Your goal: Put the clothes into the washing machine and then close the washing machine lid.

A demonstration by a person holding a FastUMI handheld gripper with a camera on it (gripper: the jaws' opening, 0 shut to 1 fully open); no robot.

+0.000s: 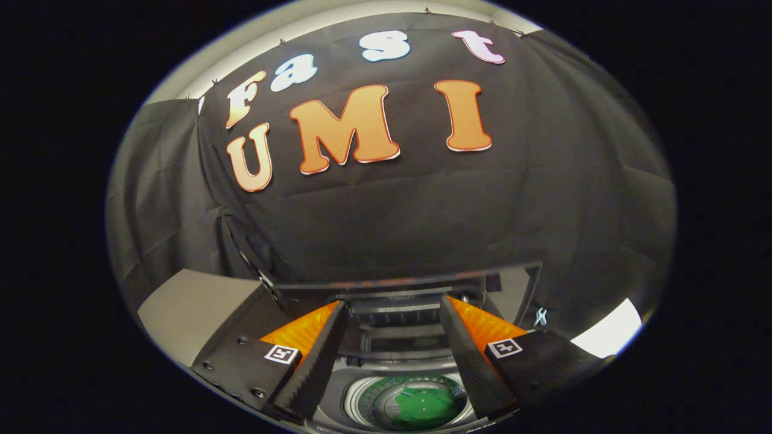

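Observation:
My gripper (393,304) is open, its two fingers spread wide with nothing held between them. Below and between the fingers I look down into the washing machine's round drum (362,401), where a green garment (425,407) lies at the bottom. The machine's lid (410,278) stands raised at the back, just beyond the fingertips, its dark edge running across in front of the black cloth wall. The machine's grey top surround (395,361) shows between the fingers, behind the drum opening.
A grey flat-topped surface (199,304) sits to the left of the machine. A white patch of floor or wall (609,337) shows at the right, past the right finger. Black cloth hangs close behind the raised lid.

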